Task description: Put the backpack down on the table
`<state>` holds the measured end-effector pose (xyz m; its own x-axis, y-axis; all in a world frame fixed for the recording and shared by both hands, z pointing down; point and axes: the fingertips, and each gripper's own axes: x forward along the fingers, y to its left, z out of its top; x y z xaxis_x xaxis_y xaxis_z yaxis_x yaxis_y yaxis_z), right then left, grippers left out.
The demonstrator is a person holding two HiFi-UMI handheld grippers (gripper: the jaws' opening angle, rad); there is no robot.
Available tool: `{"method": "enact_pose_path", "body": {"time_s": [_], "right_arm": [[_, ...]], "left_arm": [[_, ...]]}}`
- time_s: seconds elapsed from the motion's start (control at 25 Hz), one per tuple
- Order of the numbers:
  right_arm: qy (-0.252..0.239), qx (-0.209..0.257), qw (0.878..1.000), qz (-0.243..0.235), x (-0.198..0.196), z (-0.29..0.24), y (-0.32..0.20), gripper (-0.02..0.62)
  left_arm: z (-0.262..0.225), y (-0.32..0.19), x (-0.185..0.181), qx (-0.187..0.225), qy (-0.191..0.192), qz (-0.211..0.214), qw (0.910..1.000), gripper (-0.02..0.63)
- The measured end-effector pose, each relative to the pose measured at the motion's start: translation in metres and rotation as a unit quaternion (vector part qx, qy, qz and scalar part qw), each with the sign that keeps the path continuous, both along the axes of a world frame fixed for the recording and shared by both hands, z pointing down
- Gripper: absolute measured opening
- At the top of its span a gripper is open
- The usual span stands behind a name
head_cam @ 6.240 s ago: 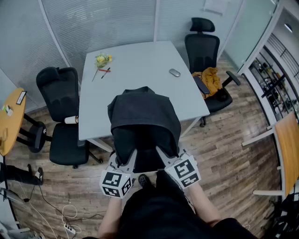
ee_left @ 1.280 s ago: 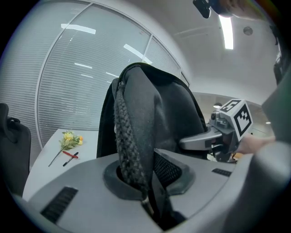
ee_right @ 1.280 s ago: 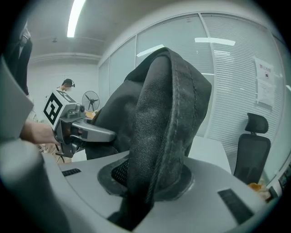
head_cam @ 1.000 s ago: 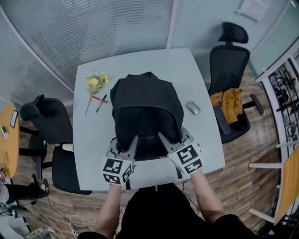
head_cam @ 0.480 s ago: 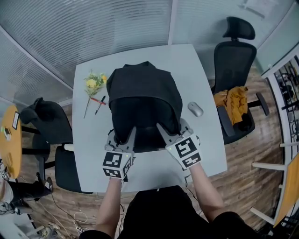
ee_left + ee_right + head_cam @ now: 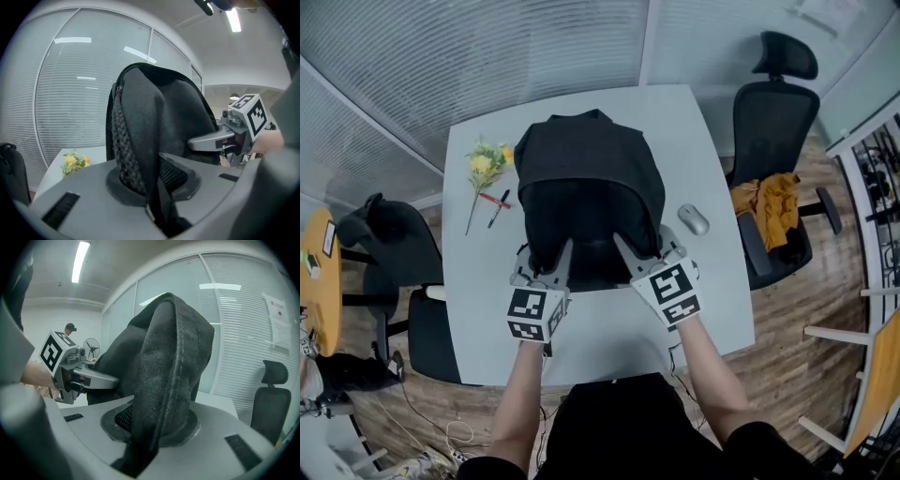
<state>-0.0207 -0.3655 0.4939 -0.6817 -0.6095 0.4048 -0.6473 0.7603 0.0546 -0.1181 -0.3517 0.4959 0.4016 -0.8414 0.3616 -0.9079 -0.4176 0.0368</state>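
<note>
1. In your head view the backpack (image 6: pixel 586 178) stands upright over the middle of the tabletop (image 6: pixel 717 291), with its back panel turned toward you. No view shows whether its base rests on the surface.
2. Your left claw (image 6: pixel 546 255) and right claw (image 6: pixel 642 242) are at the pack's near lower corners, with the marker cubes toward you. From up here you can't see what the jaws are doing.
3. The left gripper view shows it. The left claw is clenched on a black mesh-backed strap (image 6: pixel 129 150), which is pinched between the pads and runs up to the pack's top.
4. The right gripper view shows the same on the other side. The right claw is clamped on a woven strap (image 6: pixel 161 380), which rises out of the jaws over the pack's shoulder.
5. Each gripper view also catches the other claw across the pack.
6. Only the head view gives you the layout:
   - A mouse (image 6: pixel 693 219) lies just right of the pack.
   - Yellow flowers (image 6: pixel 483 164) and pens (image 6: pixel 498 204) lie to its left.
   - An orange garment (image 6: pixel 764 202) lies on the office chair (image 6: pixel 773 103) at the right.
7. Only the right gripper view shows a distant person (image 6: pixel 69 330) and a paper sheet (image 6: pixel 277 319) on the blinds. The print on the sheet is too small to read.
8. The only markings on the claws are the black-and-white square patterns on the cubes.
</note>
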Motion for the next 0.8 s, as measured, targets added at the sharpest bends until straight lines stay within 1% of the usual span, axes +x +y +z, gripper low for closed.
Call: {"method": "enact_pose_path", "body": {"time_s": [0.2,0.52,0.8], "right_arm": [[-0.016,-0.017,1.000,0.000,-0.001,0.006,-0.001,0.104],[-0.045,-0.039,0.998,-0.002,0.000,0.020,0.003,0.107],[-0.057,-0.052,0.997,-0.007,-0.001,0.035,0.013,0.104]], "left_arm": [[0.006,-0.001,-0.002,-0.005,0.009,0.001,0.9999,0.075],[0.022,0.001,-0.003,-0.005,0.045,0.005,0.9990,0.083],[0.040,0.007,-0.003,-0.028,0.079,0.014,0.9964,0.081]]}}
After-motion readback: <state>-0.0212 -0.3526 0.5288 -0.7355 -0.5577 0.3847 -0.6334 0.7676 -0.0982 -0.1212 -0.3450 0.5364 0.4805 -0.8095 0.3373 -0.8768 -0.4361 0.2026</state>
